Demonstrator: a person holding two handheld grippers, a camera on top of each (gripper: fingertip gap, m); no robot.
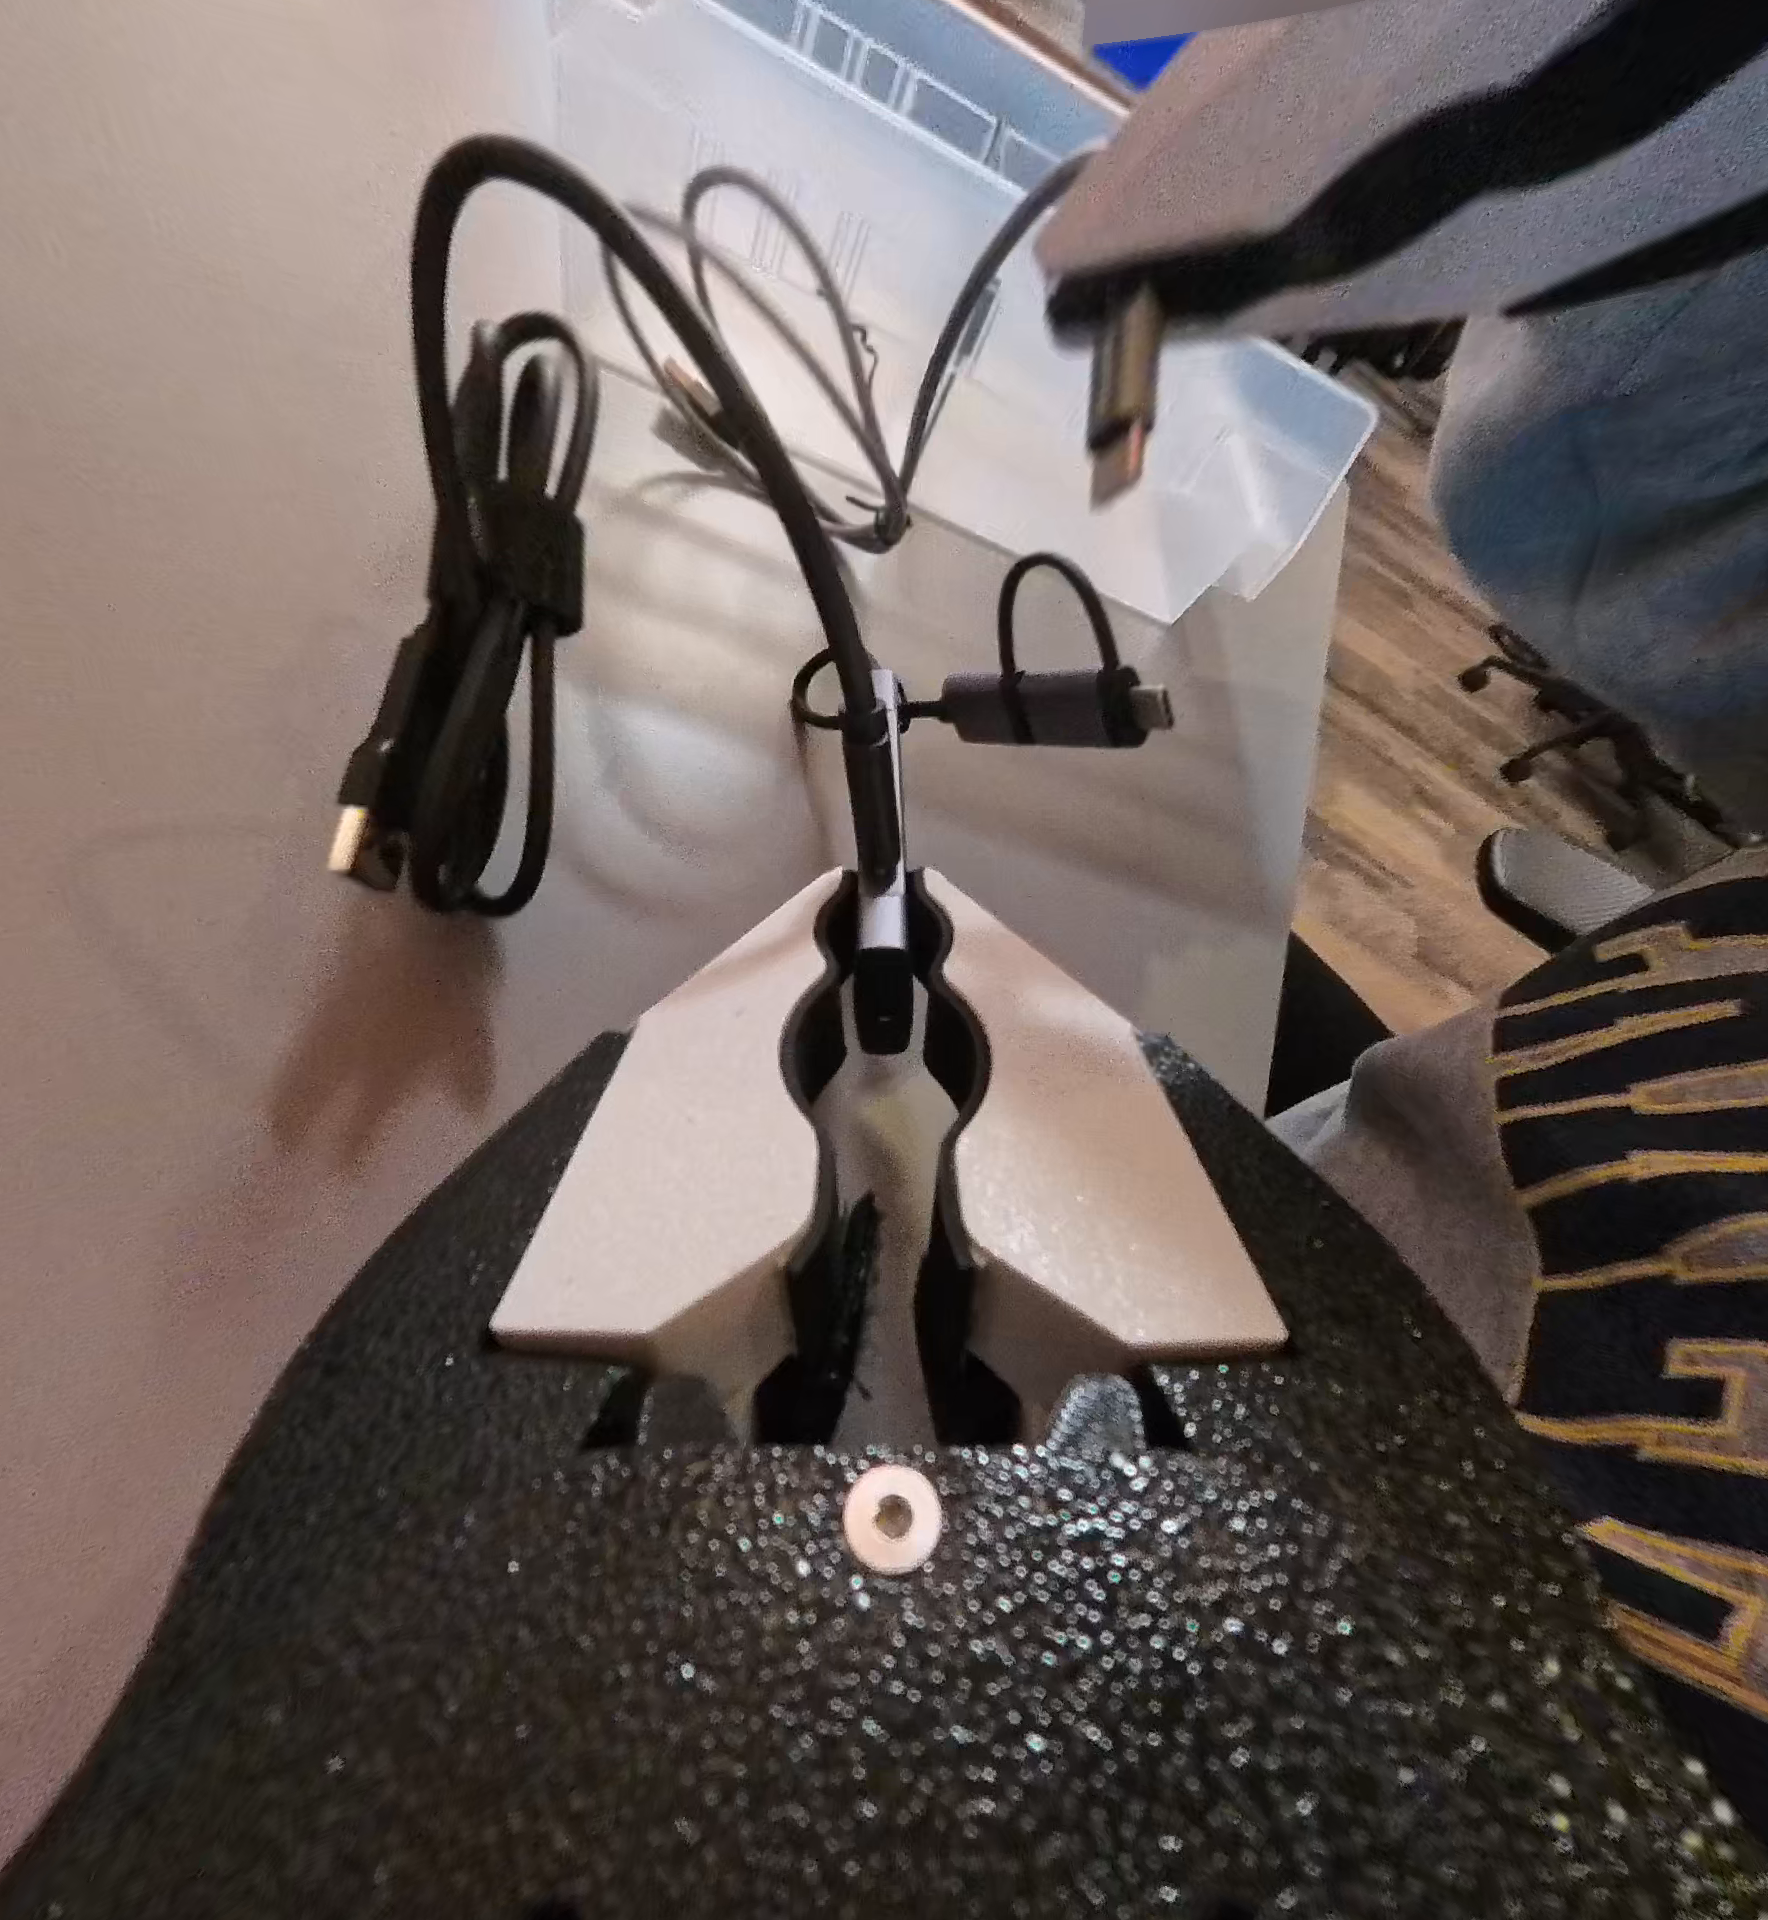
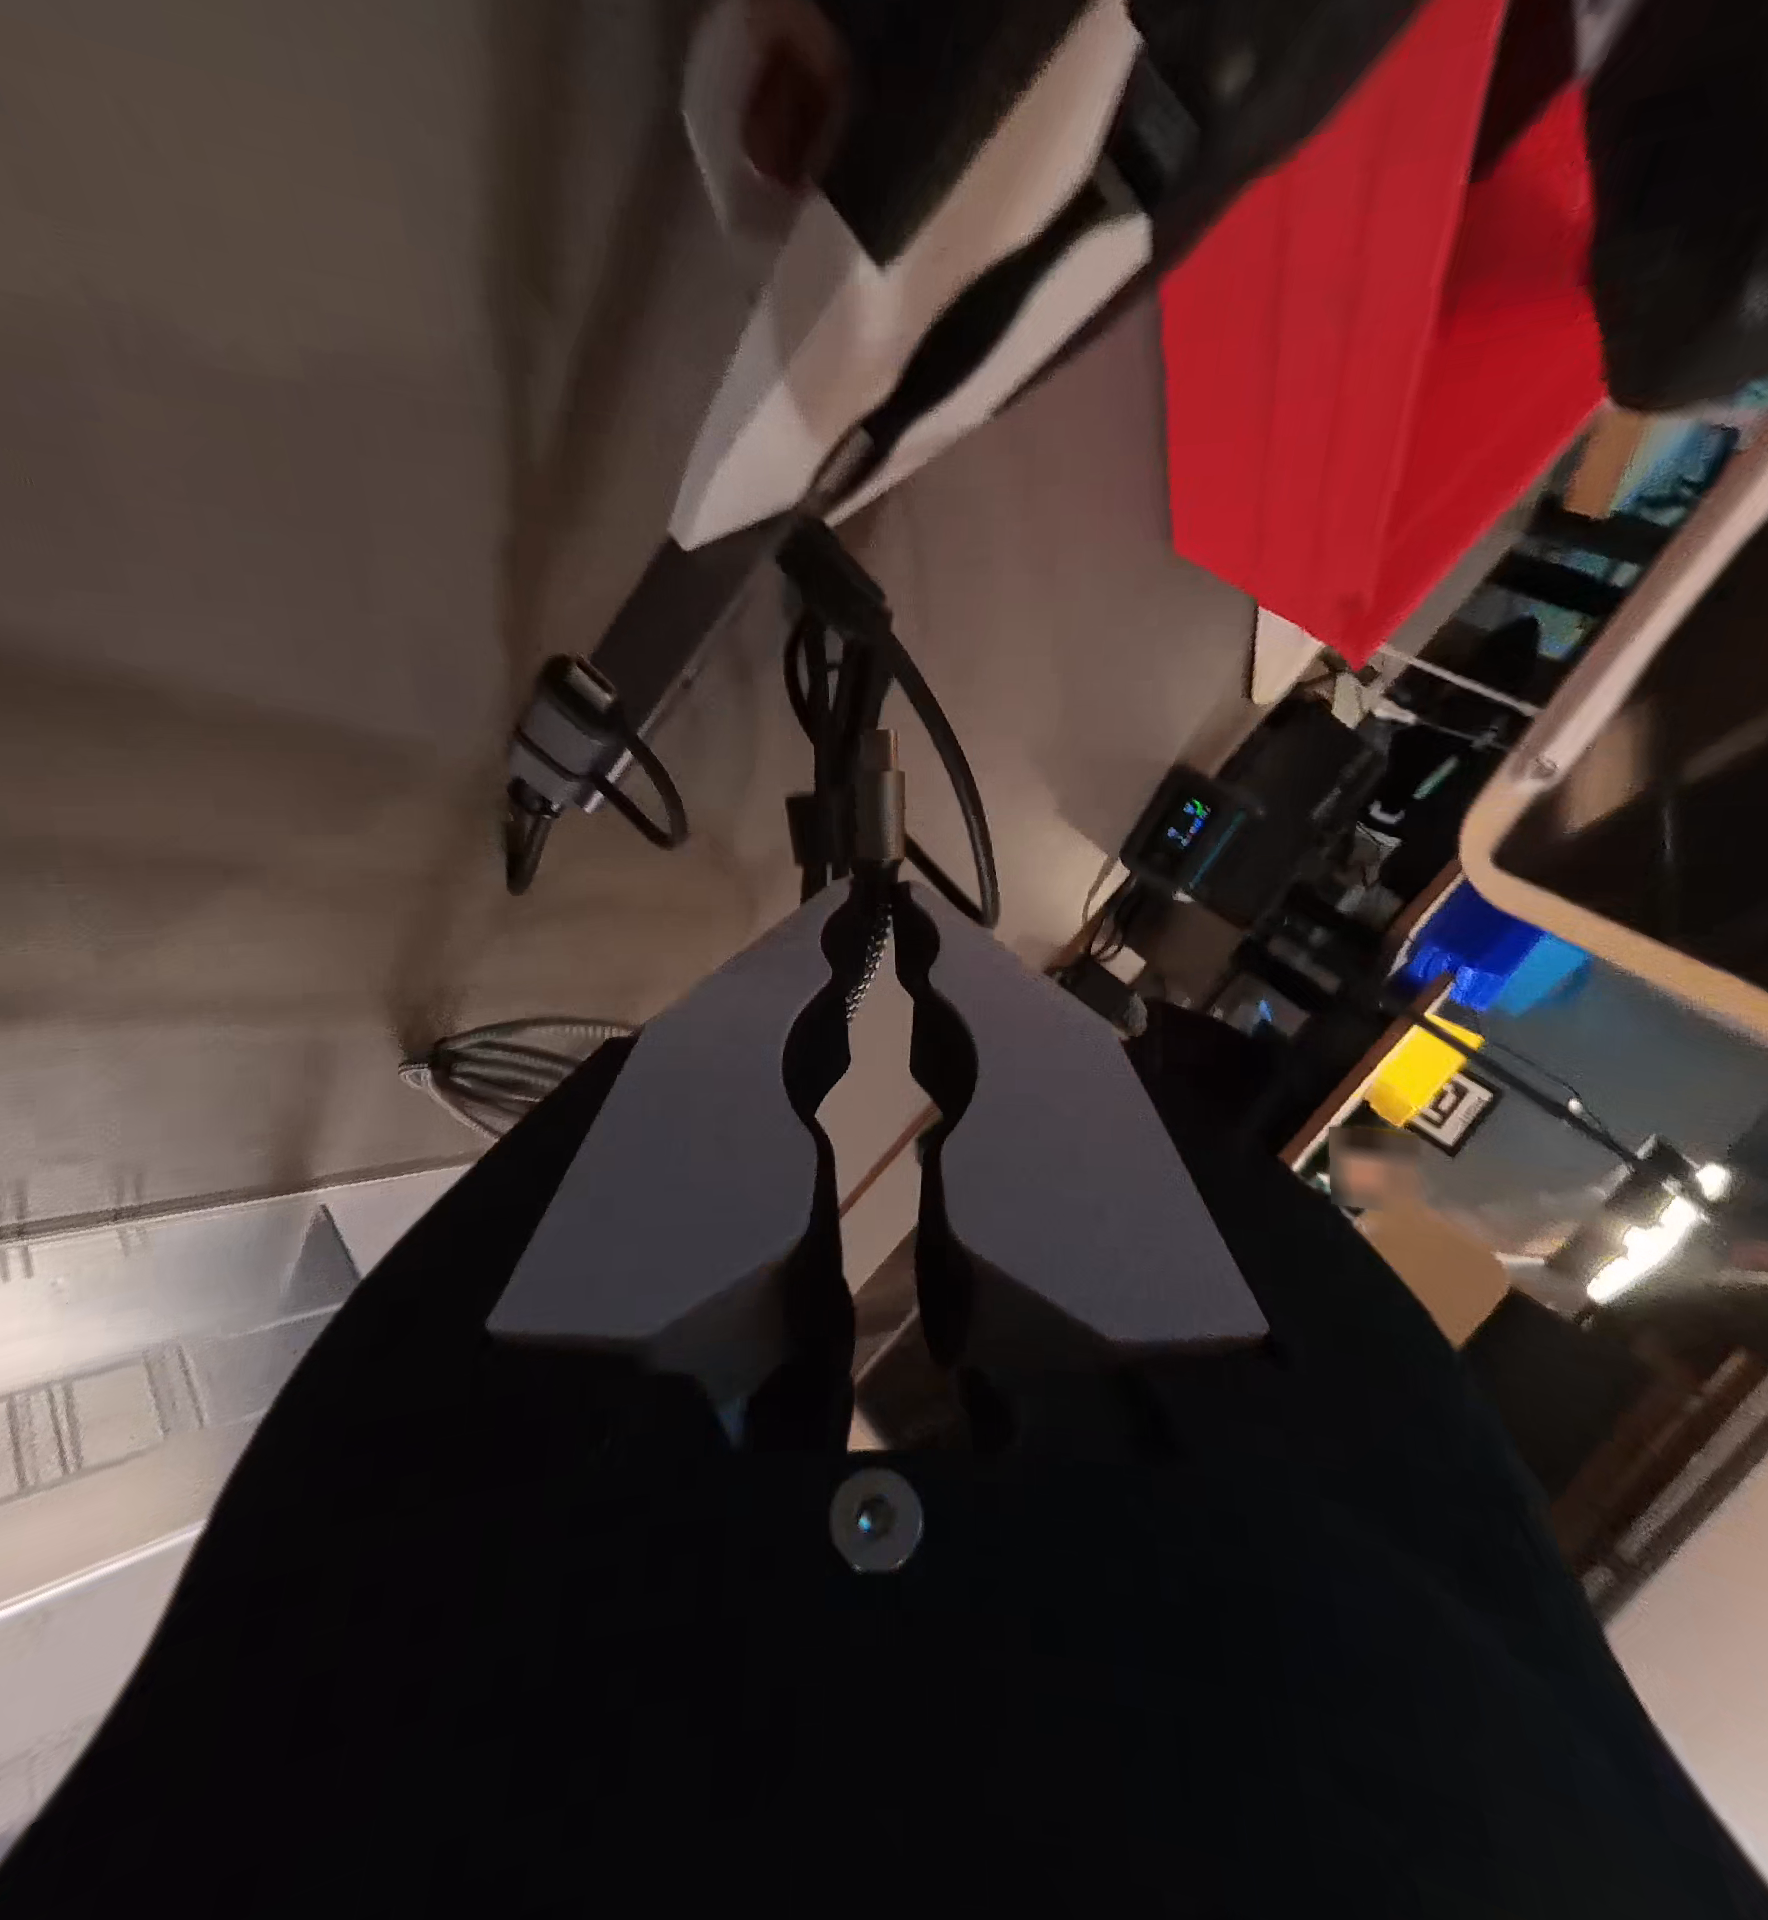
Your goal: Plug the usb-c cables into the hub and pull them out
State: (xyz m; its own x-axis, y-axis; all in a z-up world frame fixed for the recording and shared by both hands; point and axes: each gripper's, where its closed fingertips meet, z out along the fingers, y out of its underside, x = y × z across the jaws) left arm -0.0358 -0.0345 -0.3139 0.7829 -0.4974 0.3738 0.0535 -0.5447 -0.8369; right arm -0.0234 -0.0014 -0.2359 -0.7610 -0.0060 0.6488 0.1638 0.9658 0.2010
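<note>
My left gripper (image 1: 882, 894) is shut on one end of the slim grey hub (image 1: 882, 935), which points away from the camera. The hub's black cable (image 1: 547, 208) arcs up and back, and a small grey adapter (image 1: 1046, 709) hangs tethered at the hub's far end. The right wrist view shows the hub (image 2: 651, 634) as a grey bar under the white left fingers (image 2: 859, 312). My right gripper (image 2: 872, 904) is shut on a braided usb-c cable (image 2: 864, 966). Its metal plug (image 2: 885, 800) sticks forward, apart from the hub. That plug (image 1: 1119, 416) is blurred in the left wrist view.
A bundled black cable (image 1: 490, 623) with a strap lies on the beige table (image 1: 132, 520) at left. A thin loose cable (image 1: 807, 343) lies on a clear plastic box (image 1: 1223, 468). The table edge and floor with chair bases (image 1: 1566, 717) are at right. A red object (image 2: 1358, 364) is behind. My right fingertips sit around 9 cm from my left ones.
</note>
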